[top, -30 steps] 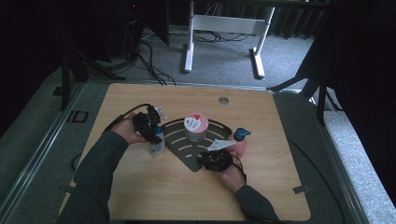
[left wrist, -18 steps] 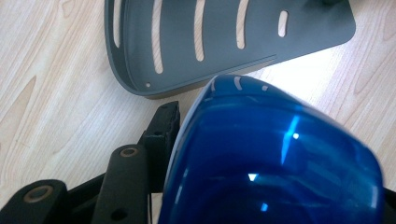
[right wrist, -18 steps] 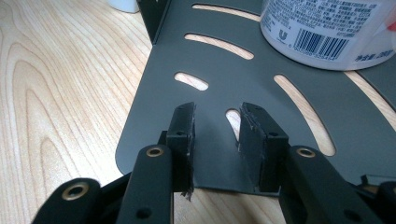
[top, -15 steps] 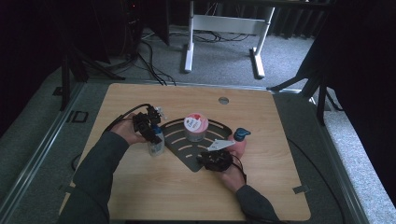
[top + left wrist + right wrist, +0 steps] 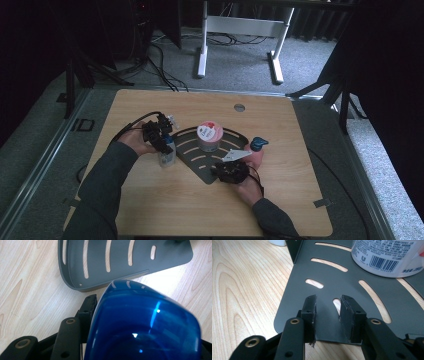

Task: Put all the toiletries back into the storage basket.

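Note:
A clear bottle (image 5: pixel 167 156) with a blue cap (image 5: pixel 145 325) stands on the wood just left of the dark slotted tray (image 5: pixel 192 160). My left gripper (image 5: pixel 162 140) comes down on it from above and is shut on the cap, with one finger (image 5: pixel 86 310) against the cap's side. My right gripper (image 5: pixel 328 312) sits at the tray's near corner (image 5: pixel 337 282). It is open, and only the tray's flat plate lies in the gap between its pads. In the high view my right gripper (image 5: pixel 225 167) lies at the tray's front edge.
A white jar (image 5: pixel 208 137) with a pink lid stands on the tray, and its label (image 5: pixel 384 255) shows just beyond my right gripper. A pink bottle (image 5: pixel 257 150) with a blue top stands beside the tray's right end. Bare wooden table (image 5: pixel 165 210) lies in front.

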